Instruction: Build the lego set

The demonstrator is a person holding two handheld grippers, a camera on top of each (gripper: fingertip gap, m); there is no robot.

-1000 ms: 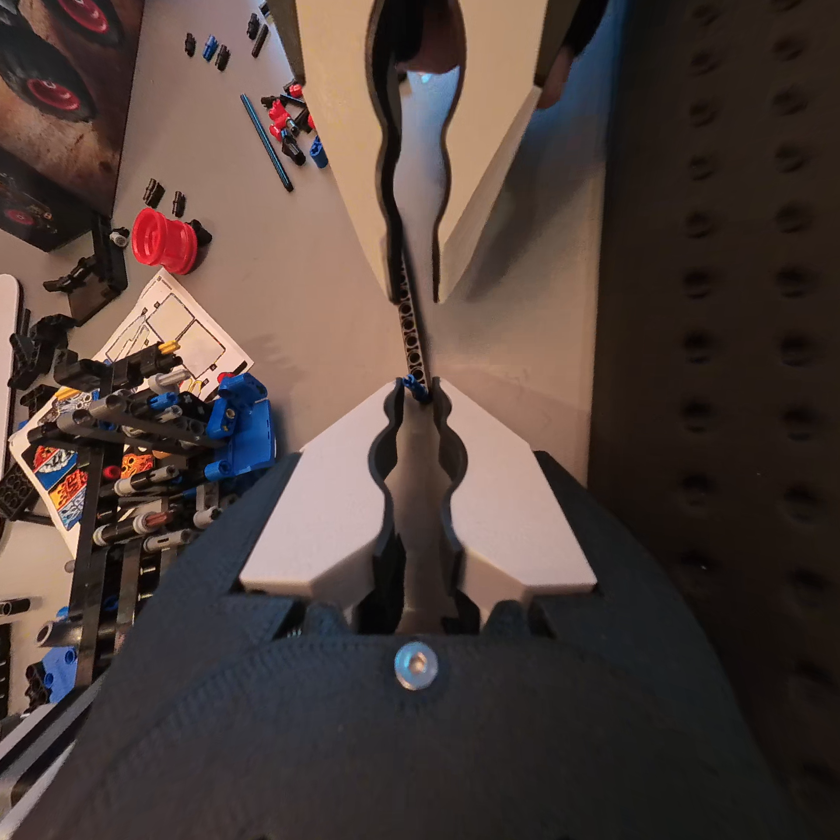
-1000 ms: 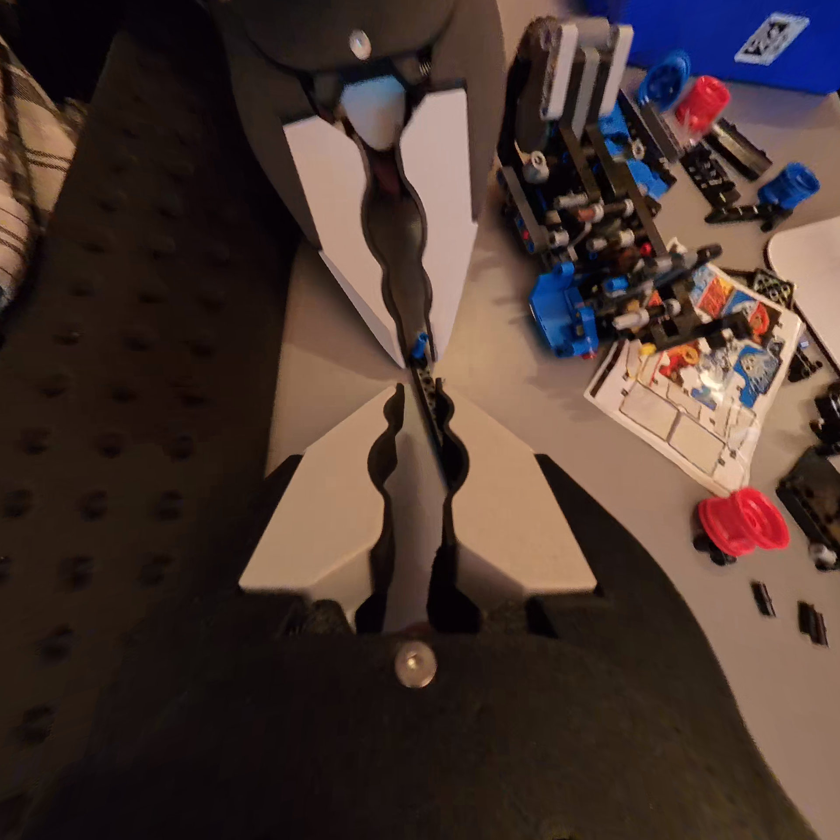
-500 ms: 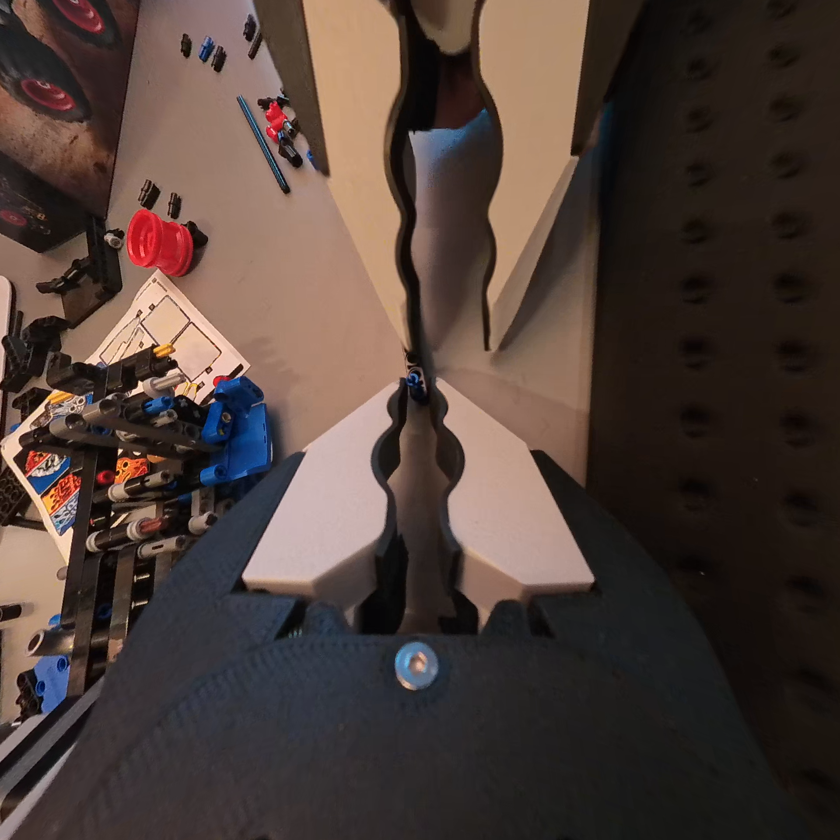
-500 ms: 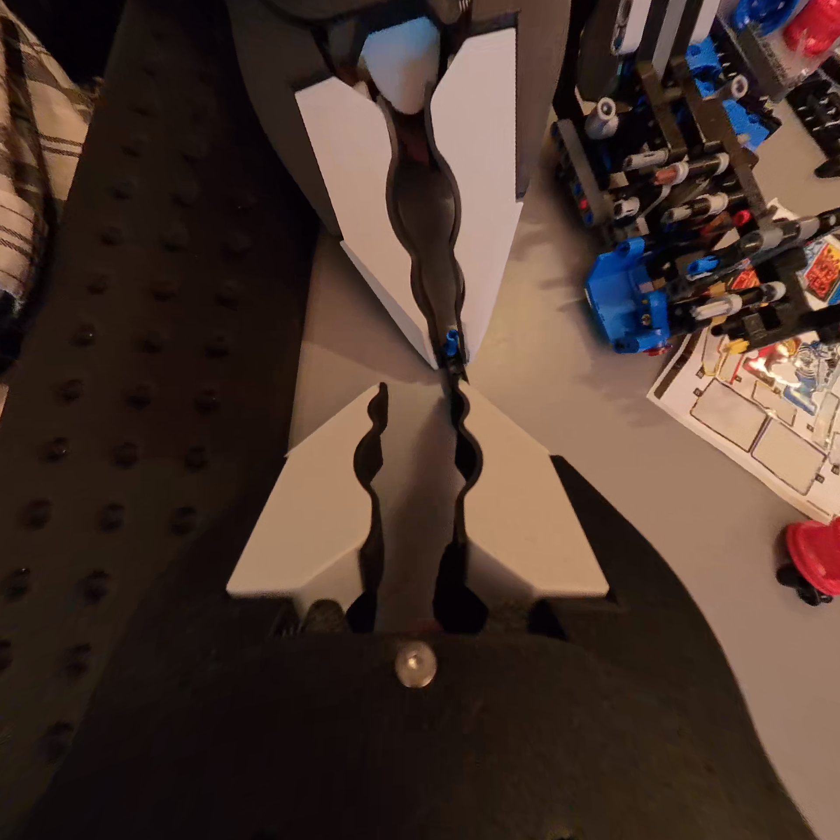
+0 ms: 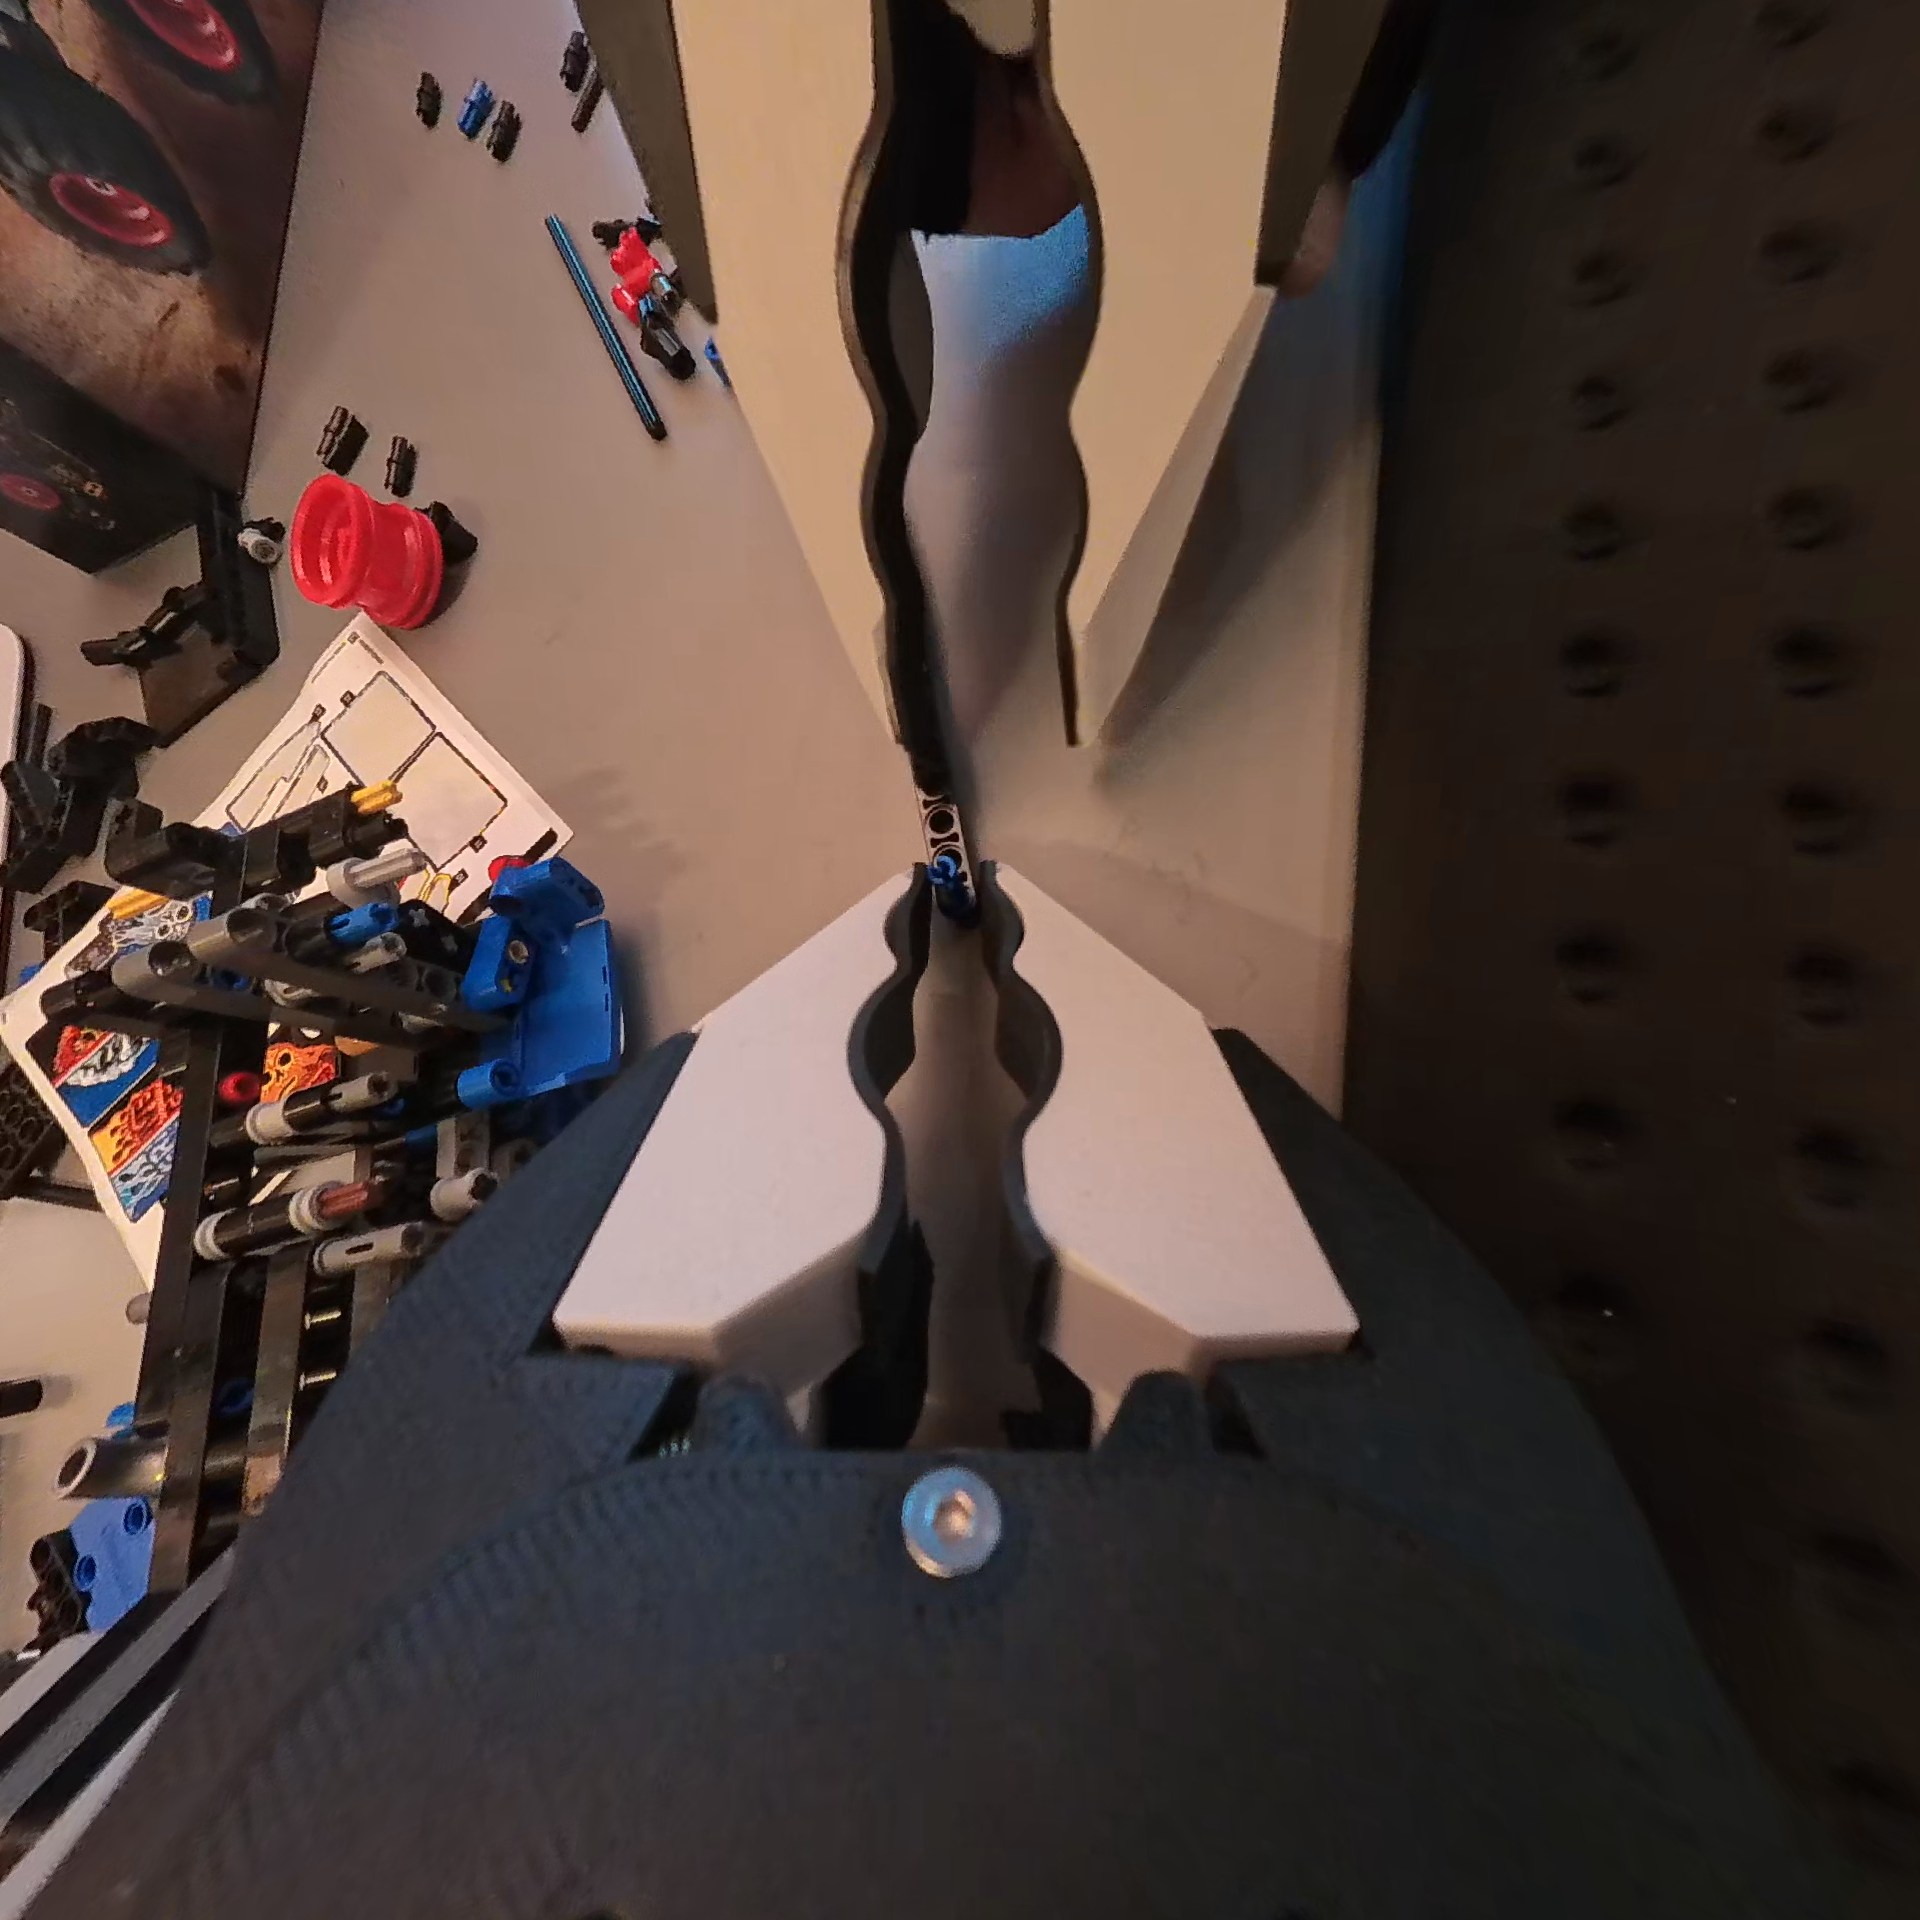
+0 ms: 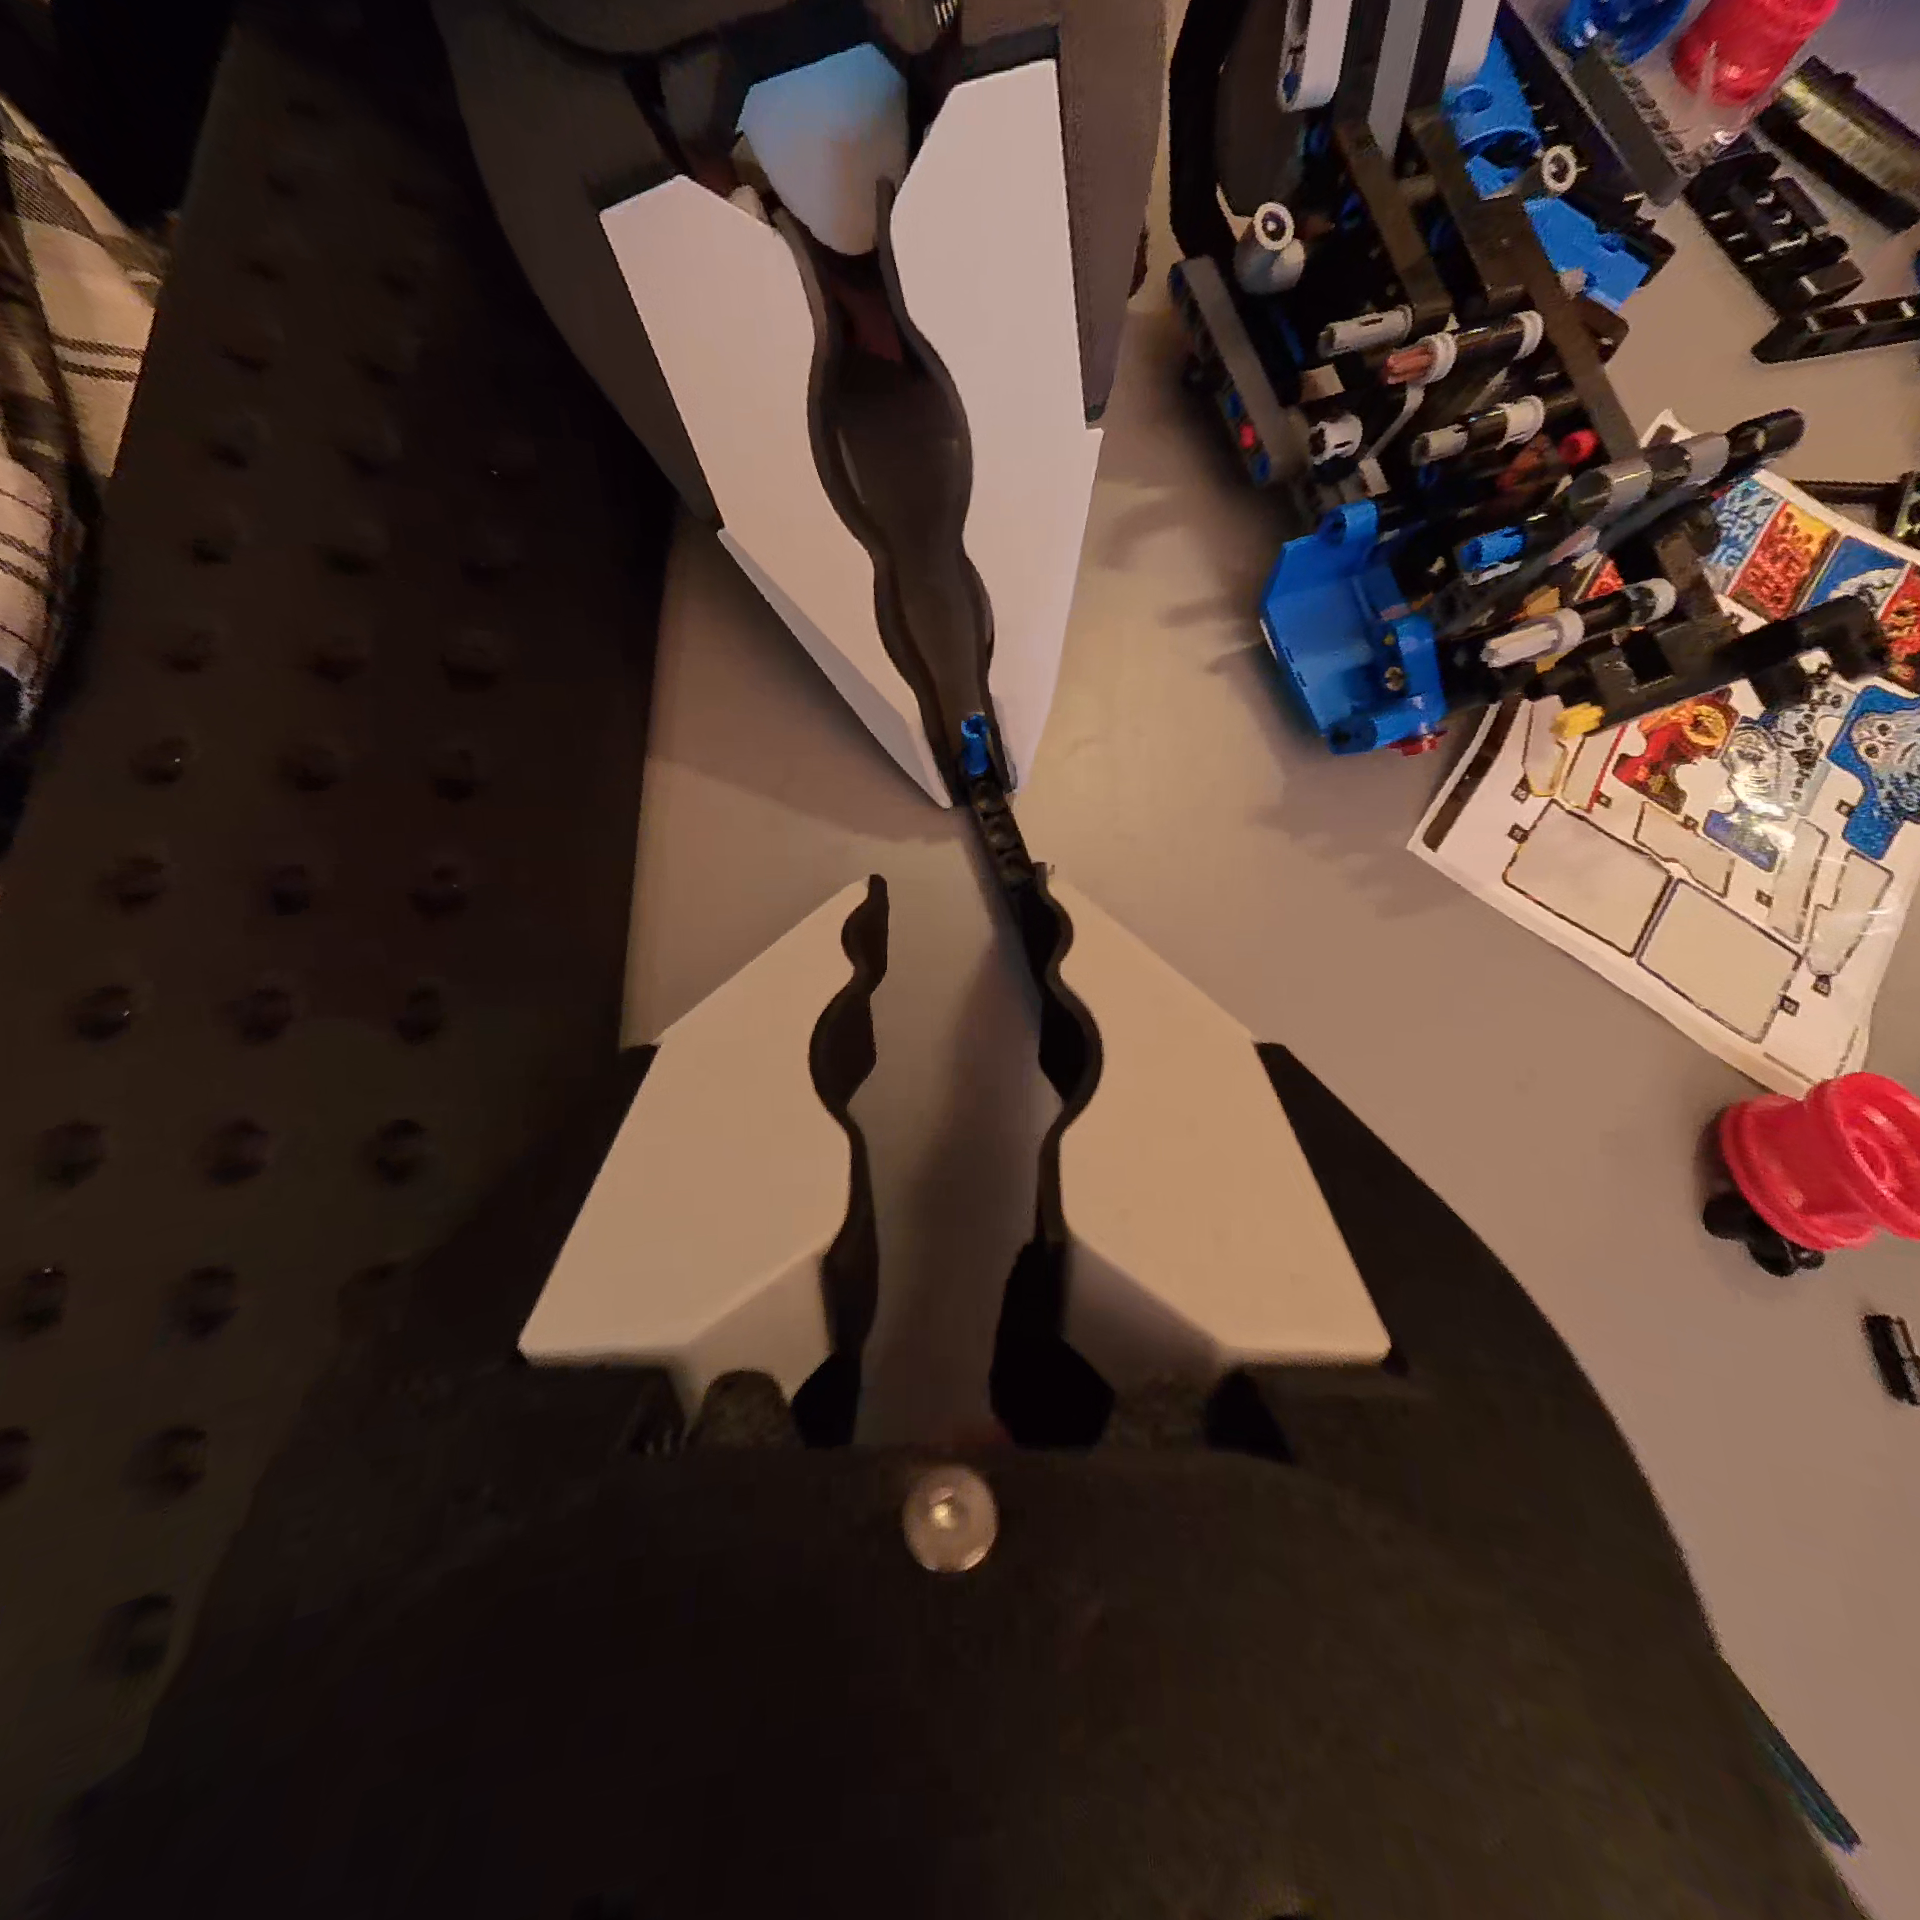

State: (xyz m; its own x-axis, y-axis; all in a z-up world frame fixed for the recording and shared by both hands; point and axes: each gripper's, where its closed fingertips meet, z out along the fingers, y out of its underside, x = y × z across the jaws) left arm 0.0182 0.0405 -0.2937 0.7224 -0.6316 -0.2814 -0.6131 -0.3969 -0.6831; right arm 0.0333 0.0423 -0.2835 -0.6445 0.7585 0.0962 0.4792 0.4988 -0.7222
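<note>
My left gripper is shut on a small blue pin at its tips. The pin meets the end of a thin black beam with holes. The beam runs into my right gripper, which faces the left one tip to tip. In the right wrist view my right gripper stands open, and the beam lies against its right finger. The left finger is apart from it. The left gripper and the blue pin are just beyond. Both hover over the grey table.
The part-built black and blue model stands on a sticker sheet. A red wheel hub, loose pins, a blue axle and the set box lie nearby. A dark studded mat borders the table.
My right gripper's jaws have widened around the beam. The two grippers came nearly tip to tip, then drew apart a little, so more of the beam shows.
</note>
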